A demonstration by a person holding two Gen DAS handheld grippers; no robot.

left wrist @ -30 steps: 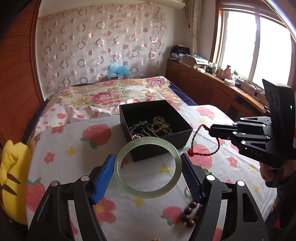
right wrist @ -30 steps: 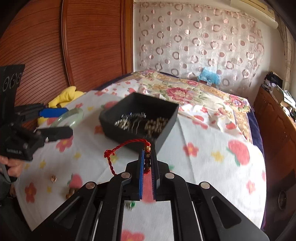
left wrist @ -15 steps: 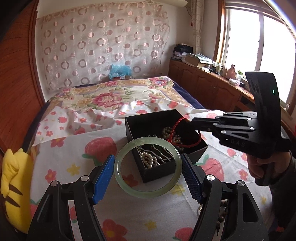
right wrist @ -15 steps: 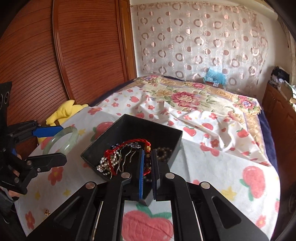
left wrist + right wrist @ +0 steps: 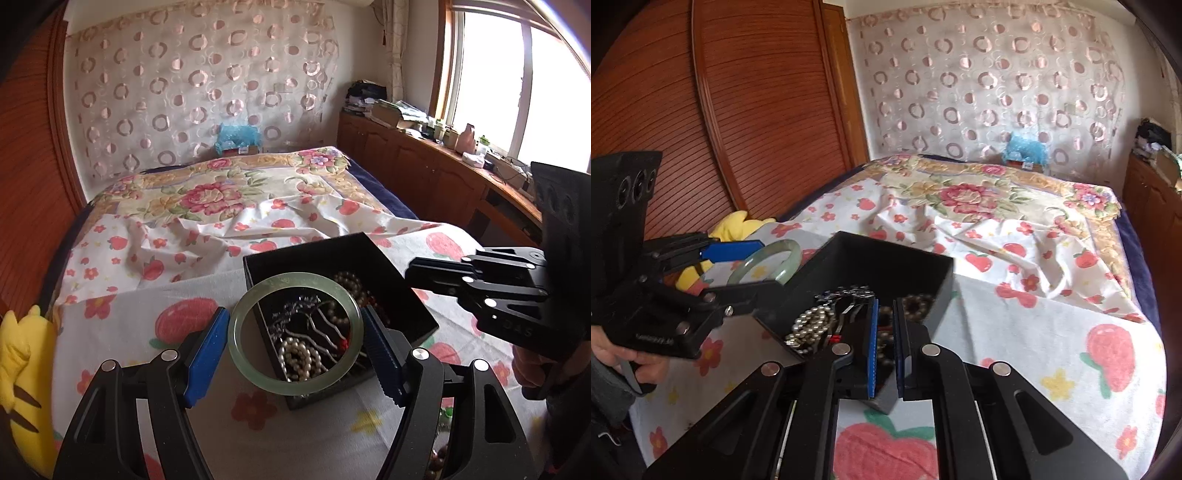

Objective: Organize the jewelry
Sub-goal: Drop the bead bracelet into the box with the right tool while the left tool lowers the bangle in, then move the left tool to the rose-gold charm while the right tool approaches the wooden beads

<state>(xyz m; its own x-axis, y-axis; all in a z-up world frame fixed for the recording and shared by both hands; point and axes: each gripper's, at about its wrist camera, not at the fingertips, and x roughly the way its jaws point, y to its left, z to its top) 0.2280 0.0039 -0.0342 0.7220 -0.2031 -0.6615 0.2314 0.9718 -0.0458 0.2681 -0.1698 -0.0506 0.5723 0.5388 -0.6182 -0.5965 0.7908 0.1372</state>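
My left gripper (image 5: 295, 336) is shut on a pale green jade bangle (image 5: 236, 332), holding it above the near left corner of the black jewelry box (image 5: 332, 251). The box holds a pearl string (image 5: 299, 356), silver hairpins and bead bracelets. In the right wrist view the bangle (image 5: 785, 260) hangs at the box's left side (image 5: 886, 254). My right gripper (image 5: 884, 317) is slightly open and empty over the box's near edge, with the red cord bracelet (image 5: 345, 341) lying inside.
The box sits on a strawberry-print cloth (image 5: 184, 417) over a bed. Loose wooden beads (image 5: 437, 458) lie at the near right. A yellow plush (image 5: 18, 354) is at the left edge. A wooden cabinet (image 5: 424, 173) runs along the right wall.
My right gripper let go of the red cord bracelet into the box and opened a little. My left gripper carried the bangle forward over the box.
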